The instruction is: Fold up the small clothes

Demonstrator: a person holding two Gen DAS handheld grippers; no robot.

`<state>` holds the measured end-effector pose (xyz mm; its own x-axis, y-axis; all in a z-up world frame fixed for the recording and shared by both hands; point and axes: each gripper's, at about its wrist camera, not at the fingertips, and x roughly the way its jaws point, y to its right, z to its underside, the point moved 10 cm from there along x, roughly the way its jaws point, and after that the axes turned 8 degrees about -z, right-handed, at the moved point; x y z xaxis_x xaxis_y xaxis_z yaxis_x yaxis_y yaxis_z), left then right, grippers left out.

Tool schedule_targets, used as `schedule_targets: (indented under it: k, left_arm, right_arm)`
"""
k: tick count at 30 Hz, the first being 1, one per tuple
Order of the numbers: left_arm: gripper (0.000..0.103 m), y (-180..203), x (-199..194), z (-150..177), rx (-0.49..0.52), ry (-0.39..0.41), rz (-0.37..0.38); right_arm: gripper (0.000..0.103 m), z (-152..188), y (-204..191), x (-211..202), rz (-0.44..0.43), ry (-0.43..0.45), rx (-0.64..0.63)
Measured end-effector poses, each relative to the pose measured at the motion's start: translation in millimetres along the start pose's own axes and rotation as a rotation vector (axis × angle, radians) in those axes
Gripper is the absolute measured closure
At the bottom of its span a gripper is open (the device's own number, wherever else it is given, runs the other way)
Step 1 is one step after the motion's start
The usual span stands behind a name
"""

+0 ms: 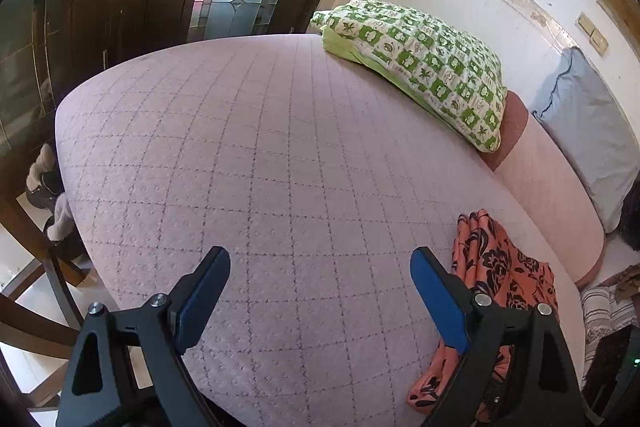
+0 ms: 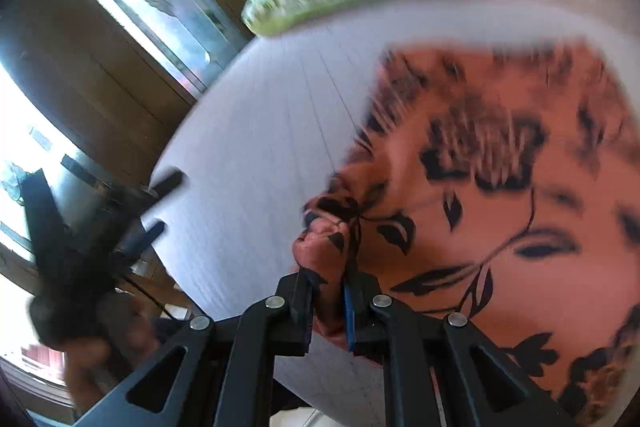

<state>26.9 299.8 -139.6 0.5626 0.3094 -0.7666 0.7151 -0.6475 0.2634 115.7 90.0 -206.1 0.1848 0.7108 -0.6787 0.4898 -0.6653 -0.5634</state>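
- Right now my left gripper (image 1: 320,287) hangs over the bed (image 1: 248,155), tilted down at the mattress, jaws spread wide with nothing between them.
- Its blue pads (image 1: 438,301) look ribbed and rubbery, set in matte black arms with silver rivets.
- Below it, the bed cover is pale pinkish-lilac, quilted in a grid of dark stitched lines with a bumpy, embossed feel.
- Over on my right side, my right gripper (image 2: 328,291) also points down and is pinched tight on the orange garment (image 2: 500,187), a bunched wad of its edge squeezed between the pads.
- That garment is thin, soft cloth, coral-orange with black flowers and leaves printed on it; it fans out from the pinch across the right of that view, blurred.
- From the left wrist view the same cloth (image 1: 504,267) shows crumpled in soft folds near the bed's right edge, just behind my left gripper's right finger.
- At the far side a puffy quilted pillow (image 1: 420,67), green-and-white checks with leaf prints, rests on the bed by the glossy white wall.
- Further right, a smooth light-blue pillow (image 1: 588,123) leans there too.
- In the right wrist view, my left gripper (image 2: 158,205) shows at the left, dark and blurred.
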Motion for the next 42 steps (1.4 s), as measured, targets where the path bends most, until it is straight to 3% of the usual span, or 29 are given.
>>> schedule_targets:
  k: [2, 8, 12, 13, 15, 17, 19, 23, 27, 29, 31, 35, 36, 38, 42]
  left_arm:
    - [0.012, -1.7, -0.5, -0.3, 0.003, 0.004, -0.003]
    - [0.012, 3.1, 2.0, 0.8, 0.013, 0.002, -0.003]
    - [0.012, 9.6, 2.8, 5.2, 0.043, 0.000, 0.005]
    - [0.012, 10.1, 2.9, 6.5, 0.051, -0.001, 0.004]
    - [0.012, 11.4, 3.2, 7.3, 0.063, 0.001, 0.001]
    - [0.012, 15.3, 3.7, 8.4, 0.067, -0.005, 0.016]
    - [0.012, 22.4, 1.9, 10.5, 0.096, -0.003, 0.036]
    - [0.012, 45.8, -13.1, 21.2, 0.187, 0.001, 0.125]
    - [0.012, 91.2, -44.4, 51.9, 0.339, -0.031, 0.313]
    - [0.012, 114.8, -53.6, 67.3, 0.434, -0.027, 0.368]
    - [0.012, 124.4, -44.6, 76.4, 0.504, -0.046, 0.329]
    - [0.016, 83.0, 22.2, 103.1, 0.479, -0.279, 0.082]
    - [0.016, 77.9, 20.8, 98.1, 0.409, -0.287, 0.123]
    - [0.016, 79.3, 10.3, 88.6, 0.396, -0.261, 0.110]
    - [0.016, 104.4, -29.4, 57.0, 0.435, -0.096, 0.151]
  right_arm:
    - [0.091, -3.2, 2.6, -5.9, -0.030, 0.024, 0.030]
    - [0.091, -34.2, -41.9, -49.3, -0.061, 0.147, -0.095]
    - [0.088, 16.9, -6.9, 15.1, -0.011, -0.054, -0.051]
    - [0.089, 19.0, -3.7, 17.3, -0.023, -0.040, -0.043]
    - [0.078, 14.2, -11.0, 6.4, -0.027, 0.006, -0.060]
    - [0.030, 17.5, -22.1, 1.7, -0.019, -0.012, -0.120]
    - [0.030, 18.5, -34.3, -8.3, -0.045, 0.003, -0.148]
    - [0.030, 15.4, -14.6, -52.6, -0.114, 0.106, -0.018]
    - [0.030, 15.5, 36.5, -99.9, -0.113, 0.206, 0.143]
    - [0.030, 15.8, 65.3, -110.0, -0.122, 0.228, 0.228]
    - [0.030, 19.1, 79.7, -110.8, -0.186, 0.231, 0.302]
    - [0.030, 19.8, 80.4, -107.3, -0.252, 0.234, 0.319]
    - [0.030, 22.2, 84.3, -104.3, -0.272, 0.235, 0.336]
    - [0.030, 27.3, 92.8, -102.9, -0.330, 0.236, 0.396]
    - [0.030, 24.9, 99.2, -95.7, -0.391, 0.239, 0.434]
